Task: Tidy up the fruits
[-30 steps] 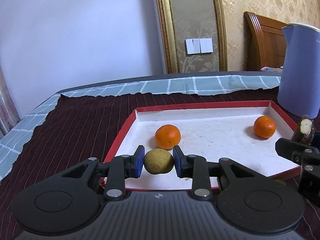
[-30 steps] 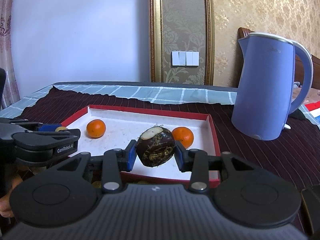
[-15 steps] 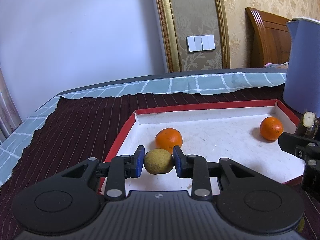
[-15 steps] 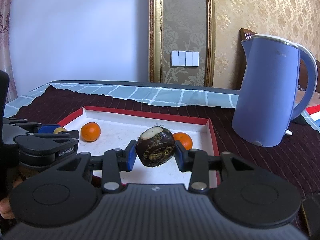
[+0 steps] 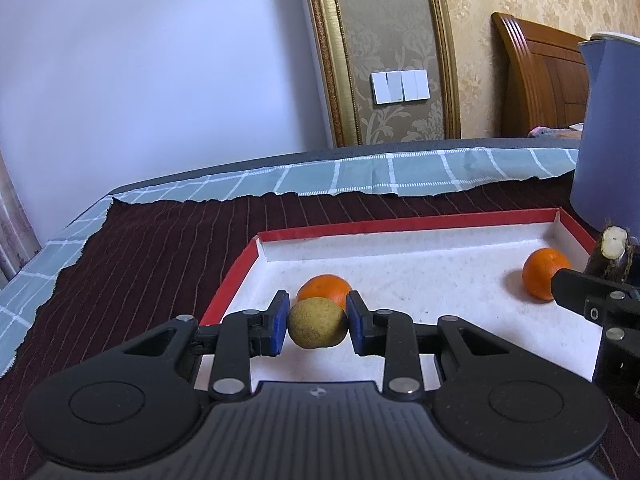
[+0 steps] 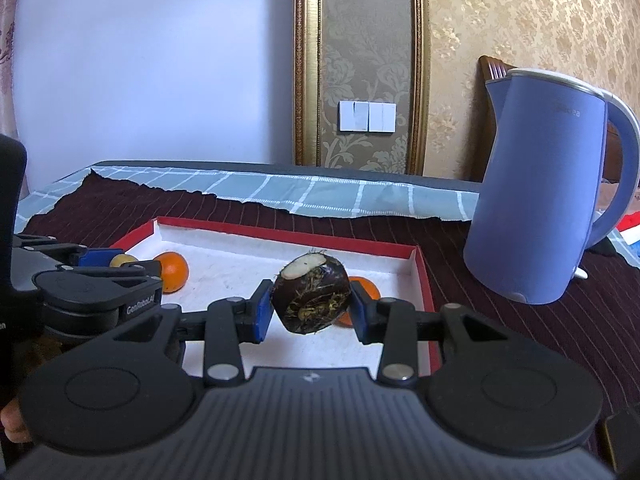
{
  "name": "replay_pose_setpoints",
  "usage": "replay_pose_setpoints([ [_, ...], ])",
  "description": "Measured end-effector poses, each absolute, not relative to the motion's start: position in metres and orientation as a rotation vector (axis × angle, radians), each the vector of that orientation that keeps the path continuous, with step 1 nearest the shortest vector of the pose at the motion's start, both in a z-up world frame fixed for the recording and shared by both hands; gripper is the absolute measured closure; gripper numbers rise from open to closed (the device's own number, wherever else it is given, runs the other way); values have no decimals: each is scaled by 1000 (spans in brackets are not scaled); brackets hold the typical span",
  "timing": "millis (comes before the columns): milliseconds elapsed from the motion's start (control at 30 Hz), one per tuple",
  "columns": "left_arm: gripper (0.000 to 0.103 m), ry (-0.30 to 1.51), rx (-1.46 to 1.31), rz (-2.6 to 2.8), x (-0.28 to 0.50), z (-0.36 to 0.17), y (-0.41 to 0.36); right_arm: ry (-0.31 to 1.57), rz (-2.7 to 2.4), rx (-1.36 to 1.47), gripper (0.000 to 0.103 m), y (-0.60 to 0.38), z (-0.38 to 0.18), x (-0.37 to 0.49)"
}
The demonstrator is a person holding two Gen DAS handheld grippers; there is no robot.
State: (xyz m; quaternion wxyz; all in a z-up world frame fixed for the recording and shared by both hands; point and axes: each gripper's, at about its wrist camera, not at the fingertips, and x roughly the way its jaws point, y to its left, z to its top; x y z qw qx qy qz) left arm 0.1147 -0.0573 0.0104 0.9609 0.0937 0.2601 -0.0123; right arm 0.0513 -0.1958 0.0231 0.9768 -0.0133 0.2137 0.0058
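Note:
My left gripper is shut on a small round yellow-brown fruit, held over the near left part of the red-rimmed white tray. Just behind it an orange lies in the tray, and a second orange sits near the tray's right wall. My right gripper is shut on a dark brown fruit with a cut white top, above the tray's near right part. An orange is half hidden behind it. The left gripper shows at left beside another orange.
A tall blue electric kettle stands on the dark striped cloth just right of the tray. A checked teal cloth covers the far edge of the table. A wooden headboard and a wall stand behind.
Both grippers have slid forward over the tray with their fruits still gripped. The oranges and kettle look closer.

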Motion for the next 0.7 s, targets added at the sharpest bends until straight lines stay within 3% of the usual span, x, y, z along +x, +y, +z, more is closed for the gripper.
replay_pose_setpoints([
  [700, 73, 541, 185, -28, 153, 10, -68, 453, -4, -20, 66, -205, 20, 84],
])
